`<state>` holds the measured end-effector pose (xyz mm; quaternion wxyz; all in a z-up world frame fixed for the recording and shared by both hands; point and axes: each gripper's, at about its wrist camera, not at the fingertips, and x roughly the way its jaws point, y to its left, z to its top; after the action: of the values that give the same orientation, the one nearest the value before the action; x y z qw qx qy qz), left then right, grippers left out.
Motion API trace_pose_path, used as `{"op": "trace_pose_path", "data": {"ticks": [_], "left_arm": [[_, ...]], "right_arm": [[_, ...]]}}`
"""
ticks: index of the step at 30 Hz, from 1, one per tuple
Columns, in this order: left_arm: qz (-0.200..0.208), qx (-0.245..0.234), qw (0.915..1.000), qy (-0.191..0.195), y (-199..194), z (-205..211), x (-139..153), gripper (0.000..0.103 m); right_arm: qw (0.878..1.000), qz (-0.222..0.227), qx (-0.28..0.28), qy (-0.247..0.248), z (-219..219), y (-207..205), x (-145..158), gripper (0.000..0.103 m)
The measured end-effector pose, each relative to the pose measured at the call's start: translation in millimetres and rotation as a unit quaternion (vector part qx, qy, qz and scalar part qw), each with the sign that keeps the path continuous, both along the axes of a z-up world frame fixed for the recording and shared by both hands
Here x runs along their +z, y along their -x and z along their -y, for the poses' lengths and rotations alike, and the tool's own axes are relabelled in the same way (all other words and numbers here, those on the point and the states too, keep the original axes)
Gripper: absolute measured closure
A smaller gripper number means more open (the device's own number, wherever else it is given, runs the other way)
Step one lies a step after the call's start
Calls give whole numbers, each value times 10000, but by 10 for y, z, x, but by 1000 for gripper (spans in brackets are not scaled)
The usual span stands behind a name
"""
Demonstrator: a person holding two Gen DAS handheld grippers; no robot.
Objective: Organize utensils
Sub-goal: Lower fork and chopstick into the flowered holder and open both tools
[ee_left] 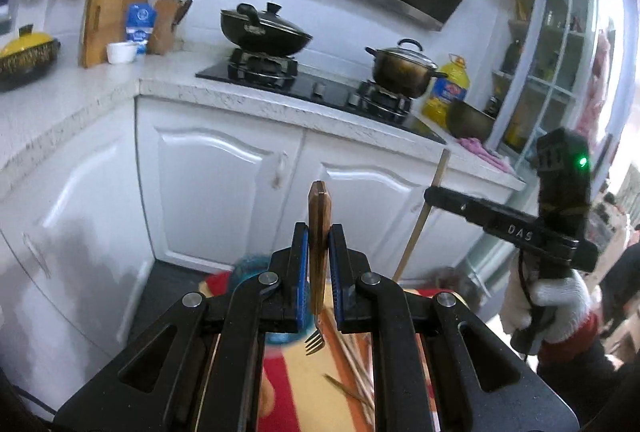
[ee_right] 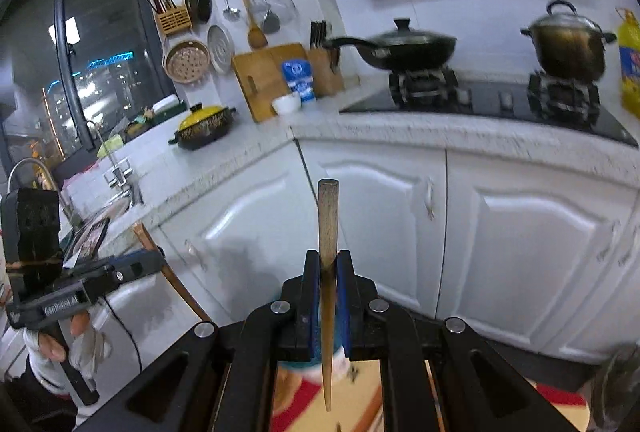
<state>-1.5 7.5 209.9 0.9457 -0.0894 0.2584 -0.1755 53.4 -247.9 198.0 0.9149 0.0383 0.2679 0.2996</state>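
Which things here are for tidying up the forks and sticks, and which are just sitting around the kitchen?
For the job:
- fork, clamped in the left tool
- chopstick, clamped in the right tool
- loose chopsticks lying below

Just sitting around:
- wok
- pot
- oil bottle
- cutting board
- knife block

"DAS" on the right gripper

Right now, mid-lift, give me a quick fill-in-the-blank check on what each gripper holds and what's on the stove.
1. The left gripper is shut on a wooden-handled ____, tines pointing down.
2. The right gripper is shut on a single ____.
3. The black wok on the stove has its ____ on.

Missing words: fork; chopstick; lid
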Motion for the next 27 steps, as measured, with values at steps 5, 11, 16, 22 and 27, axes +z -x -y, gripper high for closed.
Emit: {"op": "trace_pose_path", "data": {"ticks": [5, 11, 16, 22, 27], "left_arm": [[-66, 398, 9988, -284, -319, -64, -153, 94], [-363, 655, 9958, -521, -635, -85, -555, 94], [-706, 686, 9940, -485, -798, -82, -892, 94], [-953, 728, 9914, -515, -897, -36, -1178, 94], [-1001, 897, 9901, -396, -895, -61, -1183, 94]], "right_arm": [[9998, 130, -96, -73, -288, -349, 40, 95], [9998, 61, -149, 68, -595, -720, -206, 95], [9993, -188, -73, 301, -779, -925, -539, 95], [9964, -675, 120, 494, -870, -1057, -957, 95], [9933, -969, 144, 621, -882, -1103, -1175, 95]]}}
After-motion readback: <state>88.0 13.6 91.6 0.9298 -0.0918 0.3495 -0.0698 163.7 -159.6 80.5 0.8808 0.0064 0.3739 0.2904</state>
